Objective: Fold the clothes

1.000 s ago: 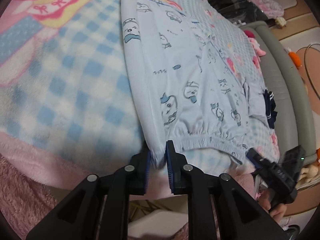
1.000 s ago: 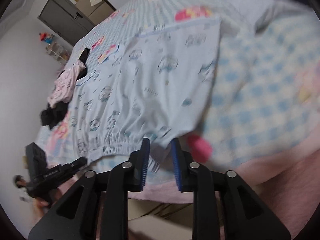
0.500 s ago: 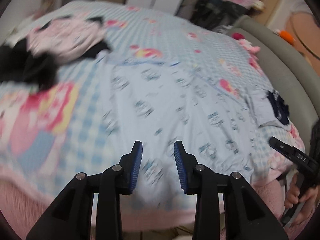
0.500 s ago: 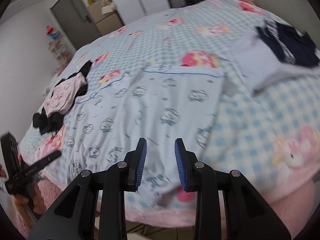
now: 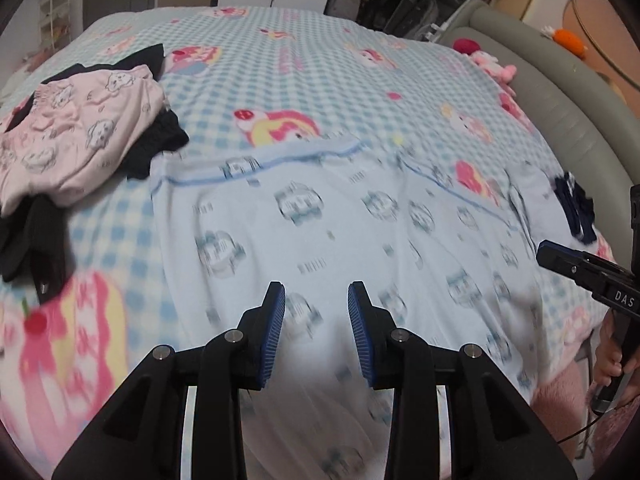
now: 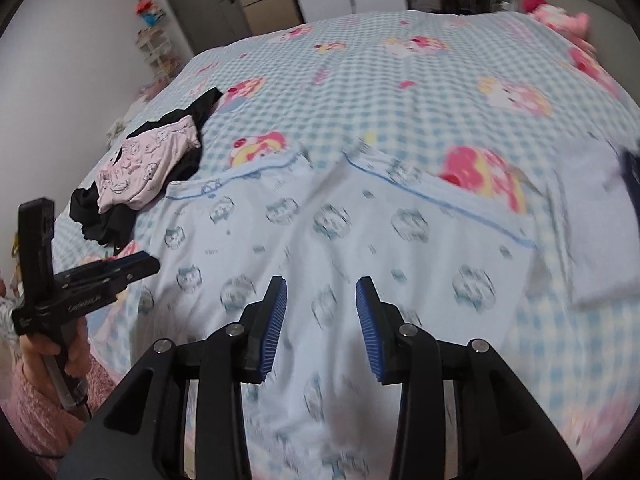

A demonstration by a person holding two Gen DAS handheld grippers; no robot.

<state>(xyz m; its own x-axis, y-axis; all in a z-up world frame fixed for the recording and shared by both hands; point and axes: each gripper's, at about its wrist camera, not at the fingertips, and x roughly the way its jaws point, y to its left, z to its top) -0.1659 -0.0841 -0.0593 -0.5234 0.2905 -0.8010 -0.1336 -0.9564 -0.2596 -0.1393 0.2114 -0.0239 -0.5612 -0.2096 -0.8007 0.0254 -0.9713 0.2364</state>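
The light blue printed pants lay spread flat on the bed, the waist end toward the near edge and the two leg hems pointing to 12 o'clock. The left hand-held gripper hovered above the waist part of the pants with its blue-padded fingers apart and nothing between them; whether the pads touched the cloth could not be told through the blur. In the right wrist view the right hand-held gripper likewise hung over the same pants, fingers spread and empty. Each tool showed in the other's view: the right one at 3 o'clock in the left view, held by a hand at the bed's edge, the left one at 9 o'clock in the right view, gripped by a hand in a pink fuzzy sleeve. A pile of pink and black clothes sat at 10 o'clock of the pants, just beside the left leg hem. A folded pale garment with a dark blue piece lay at 2 o'clock, close by the right leg. Beyond the hems, toward 12 o'clock, the checked bedspread lay open and flat up to the far edge. A grey padded bed frame curved along the right side.
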